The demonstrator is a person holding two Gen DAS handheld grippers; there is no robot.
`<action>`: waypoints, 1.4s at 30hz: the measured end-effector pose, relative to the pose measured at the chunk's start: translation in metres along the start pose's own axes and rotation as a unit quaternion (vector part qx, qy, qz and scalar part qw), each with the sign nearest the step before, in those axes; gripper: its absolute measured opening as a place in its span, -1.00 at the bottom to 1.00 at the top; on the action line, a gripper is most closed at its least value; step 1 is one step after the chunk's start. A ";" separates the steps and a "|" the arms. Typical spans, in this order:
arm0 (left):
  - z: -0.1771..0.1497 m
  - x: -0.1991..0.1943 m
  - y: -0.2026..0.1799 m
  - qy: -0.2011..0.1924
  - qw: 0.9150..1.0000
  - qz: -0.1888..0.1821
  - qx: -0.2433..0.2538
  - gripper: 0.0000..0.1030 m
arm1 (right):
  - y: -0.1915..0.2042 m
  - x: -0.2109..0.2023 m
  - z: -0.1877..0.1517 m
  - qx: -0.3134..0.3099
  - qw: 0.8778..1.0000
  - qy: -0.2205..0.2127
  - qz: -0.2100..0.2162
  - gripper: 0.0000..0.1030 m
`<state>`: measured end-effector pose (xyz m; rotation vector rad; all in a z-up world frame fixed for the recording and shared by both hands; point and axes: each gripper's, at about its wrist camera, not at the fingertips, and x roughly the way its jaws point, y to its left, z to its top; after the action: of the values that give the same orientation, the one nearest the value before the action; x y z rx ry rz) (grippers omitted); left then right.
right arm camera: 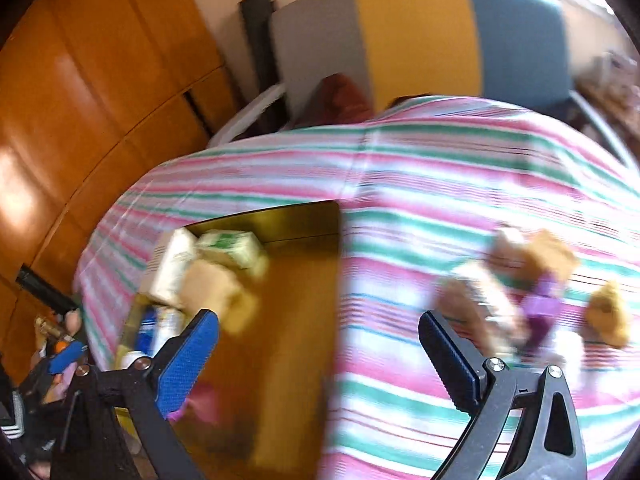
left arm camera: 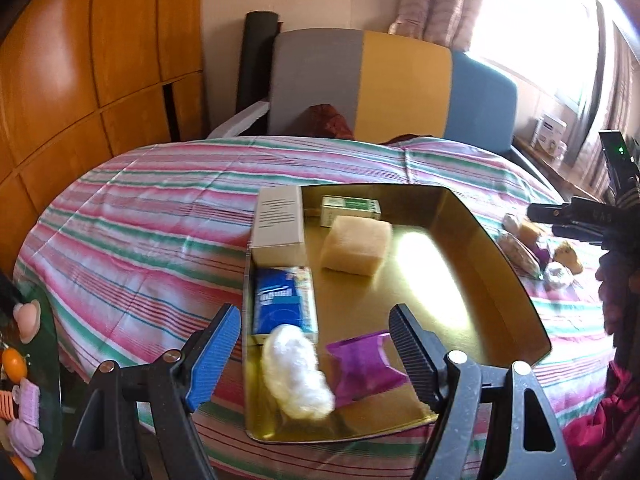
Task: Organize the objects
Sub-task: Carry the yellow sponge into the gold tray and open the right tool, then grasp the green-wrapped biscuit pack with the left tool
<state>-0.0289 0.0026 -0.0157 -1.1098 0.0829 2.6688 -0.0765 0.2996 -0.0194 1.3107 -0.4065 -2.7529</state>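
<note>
Filling the tray (left arm camera: 516, 280) on the striped bedspread (left arm camera: 152, 216): it is already holding two white boxes along its left and back walls, a blue pack (left arm camera: 282, 300), a sponge (left arm camera: 356, 246), a white fluffy wad (left arm camera: 296, 372) and a purple pouch (left arm camera: 362, 364) near the front edge. Loose items (left arm camera: 536, 252) are still lying on the bedspread just off the tray's right side: small wrapped pieces, a purple one (right arm camera: 542, 308), a tan lump (right arm camera: 608, 312). Right view is motion-blurred, so I can't tell exactly what each one is.

Left gripper (left arm camera: 314, 356) is hanging released over the tray's front, jaws spread with the wad and the pouch showing between them but nothing pinched. Right gripper (right arm camera: 320, 340) is also released, jaws wide, nothing between the pads, sitting over the tray's right edge with the loose pile just beyond its right finger.

Judging the step in hand as a reach for the next loose piece. To do it well:
- taking one piece at a time; the pile is bunched, so going for an outlying one, probably the tan lump or the purple piece
- straddling it squarely, pads on opposite sides, before closing
- keeping the fingertips off the fabric, which looks soft enough to snag
- dropping it into the bare right half of the tray, not onto the sponge
- keeping the left one clear of that path
</note>
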 end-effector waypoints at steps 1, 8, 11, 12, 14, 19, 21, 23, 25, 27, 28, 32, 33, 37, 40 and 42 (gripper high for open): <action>0.000 -0.001 -0.005 0.000 1.000 -0.002 0.005 0.50 | -0.014 -0.006 -0.001 0.009 1.000 -0.004 -0.011 0.96; 0.003 -0.002 -0.036 0.001 0.999 -0.012 0.039 0.50 | -0.105 -0.045 -0.007 0.059 0.993 -0.028 -0.099 0.96; 0.005 -0.001 -0.055 0.002 0.998 -0.020 0.065 0.50 | -0.142 -0.059 -0.012 0.076 0.986 -0.042 -0.146 0.96; 0.006 0.000 -0.062 0.003 0.997 -0.024 0.073 0.50 | -0.154 -0.062 -0.013 0.085 0.983 -0.046 -0.158 0.96; 0.009 0.002 -0.077 0.005 0.996 -0.039 0.086 0.50 | -0.182 -0.067 -0.020 0.115 0.976 -0.055 -0.178 0.96; 0.020 0.007 -0.119 0.018 0.990 -0.100 0.097 0.37 | -0.238 -0.069 -0.038 0.234 0.947 -0.044 -0.217 0.96; 0.023 0.011 -0.136 0.024 0.988 -0.113 0.101 0.37 | -0.250 -0.076 -0.040 0.264 0.942 -0.056 -0.199 0.96; 0.025 0.016 -0.159 0.033 0.984 -0.134 0.115 0.37 | -0.258 -0.079 -0.043 0.289 0.937 -0.058 -0.186 0.96; 0.026 0.019 -0.179 0.039 0.980 -0.145 0.133 0.37 | -0.262 -0.081 -0.044 0.301 0.935 -0.059 -0.177 0.96; 0.026 0.022 -0.201 0.047 0.974 -0.163 0.150 0.37 | -0.263 -0.083 -0.045 0.306 0.934 -0.062 -0.174 0.96; 0.027 0.026 -0.212 0.055 0.971 -0.173 0.154 0.37 | -0.263 -0.083 -0.045 0.308 0.934 -0.063 -0.170 0.96; 0.033 0.047 -0.239 0.086 0.966 -0.193 0.149 0.37 | -0.260 -0.084 -0.045 0.310 0.935 -0.066 -0.158 0.96; 0.036 0.054 -0.243 0.096 0.966 -0.193 0.142 0.35 | -0.259 -0.085 -0.046 0.311 0.935 -0.066 -0.156 0.96; 0.055 0.091 -0.259 0.143 0.965 -0.199 0.092 0.29 | -0.260 -0.089 -0.048 0.315 0.936 -0.073 -0.141 0.97; 0.067 0.125 -0.271 0.173 0.966 -0.185 0.059 0.27 | -0.261 -0.090 -0.048 0.319 0.936 -0.077 -0.128 0.97; 0.073 0.145 -0.277 0.184 0.967 -0.172 0.042 0.27 | -0.261 -0.090 -0.048 0.320 0.936 -0.078 -0.122 0.98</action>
<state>-0.1085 0.3111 -0.0536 -1.4312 0.0628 2.1168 0.0315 0.5563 -0.0492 1.3116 -1.3289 -3.0717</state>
